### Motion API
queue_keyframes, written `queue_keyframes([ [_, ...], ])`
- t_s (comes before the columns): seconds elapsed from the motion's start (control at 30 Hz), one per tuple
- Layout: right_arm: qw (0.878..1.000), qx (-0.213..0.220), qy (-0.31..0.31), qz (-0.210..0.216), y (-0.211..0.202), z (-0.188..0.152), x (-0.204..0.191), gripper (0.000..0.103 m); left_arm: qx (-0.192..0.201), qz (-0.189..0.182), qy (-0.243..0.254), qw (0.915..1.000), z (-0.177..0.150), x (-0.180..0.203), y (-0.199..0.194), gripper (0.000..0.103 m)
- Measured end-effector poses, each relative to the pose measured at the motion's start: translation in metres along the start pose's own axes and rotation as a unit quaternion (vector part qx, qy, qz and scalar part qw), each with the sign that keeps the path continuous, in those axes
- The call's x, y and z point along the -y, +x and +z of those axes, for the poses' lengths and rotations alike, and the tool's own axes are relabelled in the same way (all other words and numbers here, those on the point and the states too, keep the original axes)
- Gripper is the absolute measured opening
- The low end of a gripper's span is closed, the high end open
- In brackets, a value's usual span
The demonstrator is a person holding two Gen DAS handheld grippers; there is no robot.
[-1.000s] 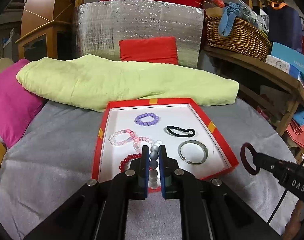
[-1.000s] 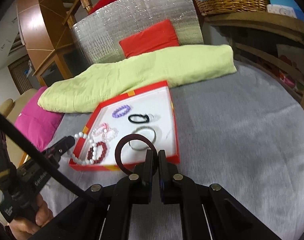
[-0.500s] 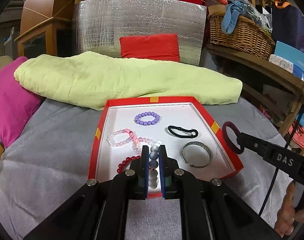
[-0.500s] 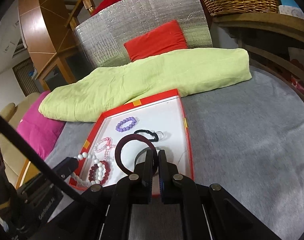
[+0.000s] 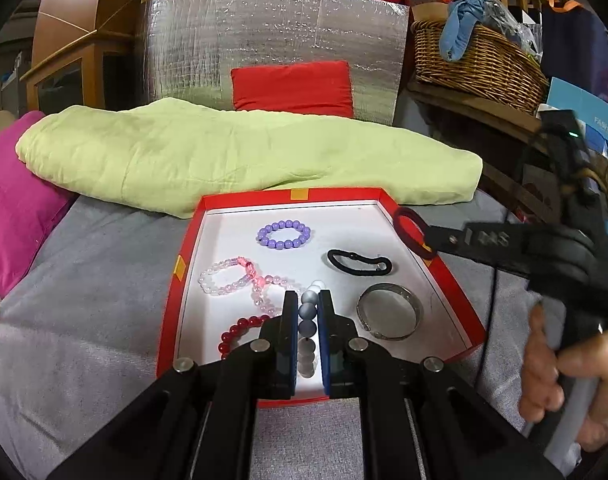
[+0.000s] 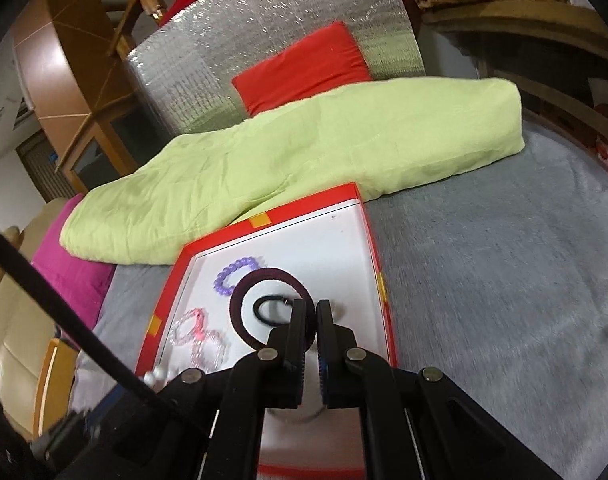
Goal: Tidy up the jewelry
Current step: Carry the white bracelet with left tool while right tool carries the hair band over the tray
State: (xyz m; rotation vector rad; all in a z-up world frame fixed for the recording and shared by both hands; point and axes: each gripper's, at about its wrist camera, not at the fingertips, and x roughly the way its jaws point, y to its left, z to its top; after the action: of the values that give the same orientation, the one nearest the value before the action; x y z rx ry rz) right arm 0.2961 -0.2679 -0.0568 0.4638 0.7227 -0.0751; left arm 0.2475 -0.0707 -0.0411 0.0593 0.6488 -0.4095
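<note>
Now placing: right gripper (image 6: 311,320) clenched on dark ring (image 6: 272,306) over red box (image 5: 176,280), left gripper (image 5: 307,312) grasping grey bead bracelet (image 5: 307,312) above box's near edge; next, lower ring onto free white floor and release.

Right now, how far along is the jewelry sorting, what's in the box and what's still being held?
Five pieces already lie in the red box: purple bead bracelet, pink one, red one, black hair tie, silver bangle. In hand: left gripper holds grey-white beads, right gripper a dark maroon ring. Both still need placing.
</note>
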Motion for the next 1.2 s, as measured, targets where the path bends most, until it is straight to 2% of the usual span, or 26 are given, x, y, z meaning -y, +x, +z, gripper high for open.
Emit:
queue_keyframes([
  [0.27, 1.0, -0.018, 0.021, -0.008, 0.027, 0.023, 0.007, 0.005, 0.001, -0.008, 0.007, 0.9999, 0.002, 0.007, 0.005, 0.009],
  [0.5, 0.999, -0.032, 0.035, -0.014, 0.043, 0.029, 0.012, 0.005, -0.008, -0.005, 0.01, 0.9999, 0.002, 0.012, 0.016, 0.009],
  [0.67, 0.997, -0.054, 0.038, -0.025, 0.049, 0.024, 0.014, 0.005, -0.014, 0.005, -0.005, 0.9999, 0.003, 0.005, 0.025, 0.009],
  [0.8, 0.997, -0.053, 0.022, -0.042, 0.041, 0.019, 0.012, 0.005, -0.018, 0.006, -0.019, 0.9996, 0.006, -0.001, 0.03, 0.009],
  [1.2, 0.994, -0.076, -0.001, -0.072, 0.027, -0.006, 0.013, 0.006, -0.032, -0.005, -0.015, 0.9994, 0.005, 0.006, 0.035, 0.009],
])
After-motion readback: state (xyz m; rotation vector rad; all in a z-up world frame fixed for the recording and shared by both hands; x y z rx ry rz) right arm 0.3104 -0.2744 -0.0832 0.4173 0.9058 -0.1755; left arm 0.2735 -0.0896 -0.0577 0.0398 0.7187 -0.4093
